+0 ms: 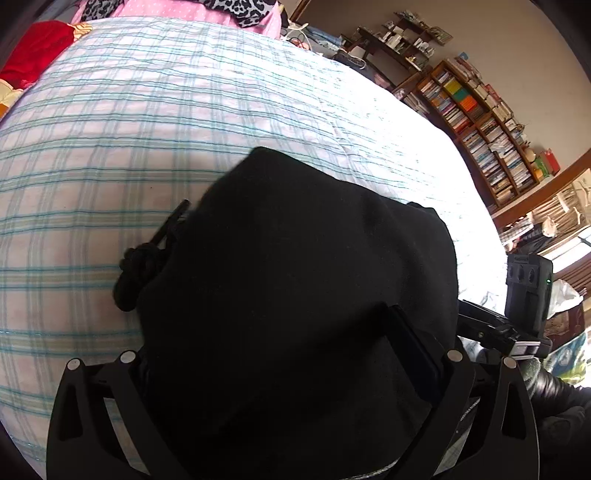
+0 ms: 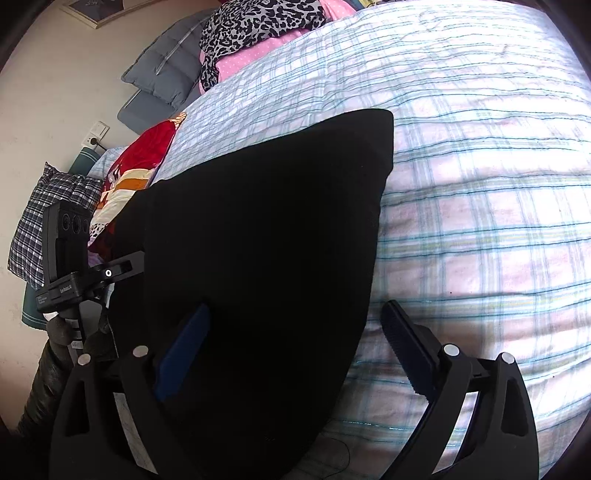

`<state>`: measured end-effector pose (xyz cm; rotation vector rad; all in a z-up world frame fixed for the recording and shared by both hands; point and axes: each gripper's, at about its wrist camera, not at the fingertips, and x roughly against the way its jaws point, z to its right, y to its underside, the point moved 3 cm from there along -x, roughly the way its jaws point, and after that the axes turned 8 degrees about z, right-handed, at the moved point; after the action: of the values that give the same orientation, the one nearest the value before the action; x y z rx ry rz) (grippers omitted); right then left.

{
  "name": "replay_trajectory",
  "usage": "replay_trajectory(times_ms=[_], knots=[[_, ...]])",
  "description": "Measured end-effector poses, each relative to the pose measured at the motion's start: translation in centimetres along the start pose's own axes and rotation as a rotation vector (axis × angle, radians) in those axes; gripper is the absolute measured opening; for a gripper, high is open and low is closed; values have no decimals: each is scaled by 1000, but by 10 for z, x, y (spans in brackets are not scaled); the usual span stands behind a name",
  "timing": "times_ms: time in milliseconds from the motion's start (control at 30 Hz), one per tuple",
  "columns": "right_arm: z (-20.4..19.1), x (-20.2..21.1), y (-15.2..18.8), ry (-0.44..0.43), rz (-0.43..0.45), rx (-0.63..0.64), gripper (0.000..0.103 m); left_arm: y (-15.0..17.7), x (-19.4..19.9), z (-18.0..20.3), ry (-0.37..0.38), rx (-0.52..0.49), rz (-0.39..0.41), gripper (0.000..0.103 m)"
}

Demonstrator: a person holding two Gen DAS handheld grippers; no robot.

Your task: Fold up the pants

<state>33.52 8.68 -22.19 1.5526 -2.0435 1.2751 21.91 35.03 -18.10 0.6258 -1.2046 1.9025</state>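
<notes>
Black pants between spread jaws

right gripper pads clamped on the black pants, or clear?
Apart. In the right wrist view the right gripper stands wide; one finger sits over the plaid sheet, clear of the black pants.

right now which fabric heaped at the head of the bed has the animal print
The grey-and-black leopard-print fabric, draped over the pink dotted bedding; the red blanket lies further along the edge.

The pants are plain black. The bed wears a white sheet checked in teal lines. At its far edge lie a pink dotted cloth, a grey-and-black leopard-print cloth and a red blanket.
</notes>
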Motion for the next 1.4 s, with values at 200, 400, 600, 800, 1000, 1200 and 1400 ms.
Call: replay_trajectory(times_ms=[200, 400, 600, 800, 1000, 1200, 1400], knots=[[-10, -15, -2, -65, -32, -22, 92, 7, -2, 10, 14, -14, -3, 97], [-8, -7, -11, -80, -22, -19, 46, 4, 9, 4, 21, 49, 29, 68], [-22, 22, -33, -87, 50, 85, 22, 6, 23, 7, 45, 79, 77, 48], [-21, 34, -53, -78, 67, 132, 22, 5, 22, 14, 47, 96, 90, 45], [2, 19, -47, -69, 20, 75, 33, -1, -6, 10, -100, 42, 48, 88], [29, -6, -38, -163, -40, -68, 71, 5, -16, 11, -12, 9, 43, 98], [23, -15, -36, -194, -68, -62, 44, 9, -8, 5, 96, 110, 66, 55]])
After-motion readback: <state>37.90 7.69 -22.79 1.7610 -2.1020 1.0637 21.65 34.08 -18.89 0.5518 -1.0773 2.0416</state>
